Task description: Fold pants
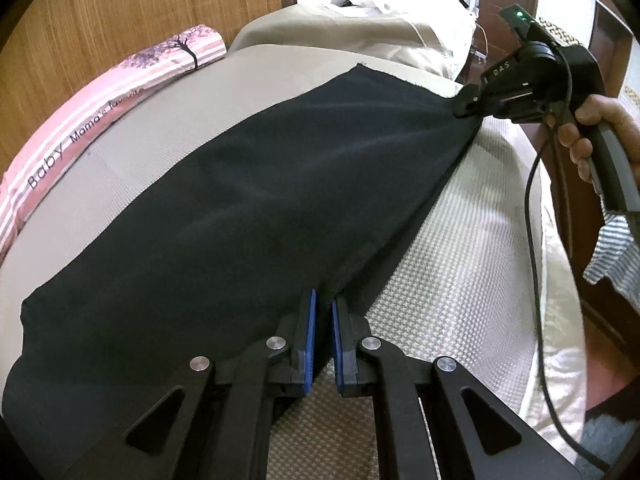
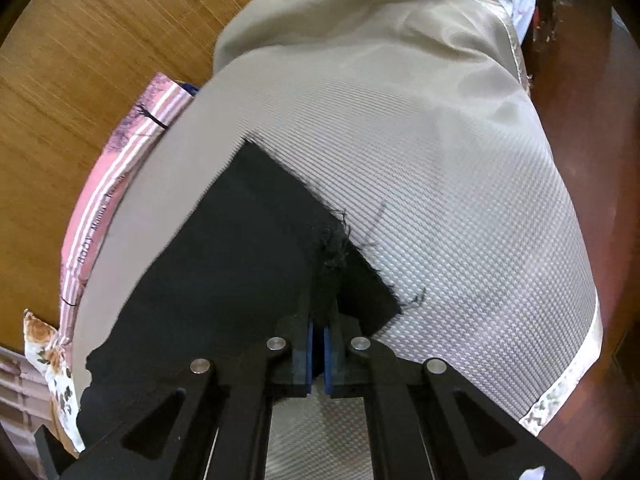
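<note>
The black pants (image 1: 248,208) lie stretched along a bed with a beige textured cover (image 1: 448,264). My left gripper (image 1: 323,300) is shut on the near edge of the pants. My right gripper (image 1: 466,106) shows in the left wrist view at the far end, shut on the frayed leg hem. In the right wrist view the right gripper (image 2: 319,326) pinches that frayed hem of the pants (image 2: 224,264), with loose threads over the cover (image 2: 460,208).
A pink striped baby blanket (image 1: 80,136) lies along the bed's left side by a wooden wall (image 1: 120,12). A beige pillow (image 1: 352,28) sits at the far end. A hand (image 1: 600,128) holds the right gripper's handle; its cable hangs over the bed's right edge.
</note>
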`<action>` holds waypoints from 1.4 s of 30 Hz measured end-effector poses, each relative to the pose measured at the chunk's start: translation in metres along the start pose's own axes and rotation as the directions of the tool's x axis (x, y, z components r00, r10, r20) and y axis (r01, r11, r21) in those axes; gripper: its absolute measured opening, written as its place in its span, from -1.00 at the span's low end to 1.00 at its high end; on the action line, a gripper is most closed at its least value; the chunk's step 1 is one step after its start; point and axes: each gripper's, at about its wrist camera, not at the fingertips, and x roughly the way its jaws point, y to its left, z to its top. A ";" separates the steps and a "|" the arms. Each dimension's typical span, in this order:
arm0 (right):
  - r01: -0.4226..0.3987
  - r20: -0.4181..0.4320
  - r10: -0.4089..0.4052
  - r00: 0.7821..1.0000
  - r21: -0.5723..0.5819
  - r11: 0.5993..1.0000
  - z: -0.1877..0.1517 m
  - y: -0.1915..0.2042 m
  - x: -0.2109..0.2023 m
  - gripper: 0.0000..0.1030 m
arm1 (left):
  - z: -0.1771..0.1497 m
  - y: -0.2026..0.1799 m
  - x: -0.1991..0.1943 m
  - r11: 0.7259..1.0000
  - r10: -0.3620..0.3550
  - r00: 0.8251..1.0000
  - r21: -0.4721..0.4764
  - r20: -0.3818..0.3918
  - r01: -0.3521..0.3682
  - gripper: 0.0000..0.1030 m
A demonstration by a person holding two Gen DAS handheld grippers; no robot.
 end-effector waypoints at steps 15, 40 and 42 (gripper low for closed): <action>0.090 0.095 -0.084 0.992 -0.064 0.994 0.006 0.021 -0.061 -0.06 | -0.005 0.043 -0.069 0.984 -0.074 0.993 -0.157 0.092 0.088 -0.39; -0.574 -0.595 0.088 0.799 -0.711 0.405 -0.152 0.461 0.111 -0.06 | -0.173 0.230 -0.105 0.648 0.369 0.918 -0.667 -0.148 -0.368 -0.35; -0.586 -0.617 0.047 0.785 -0.718 0.375 -0.161 0.476 0.127 -0.07 | -0.181 0.226 -0.109 0.652 0.356 0.925 -0.673 -0.134 -0.349 -0.35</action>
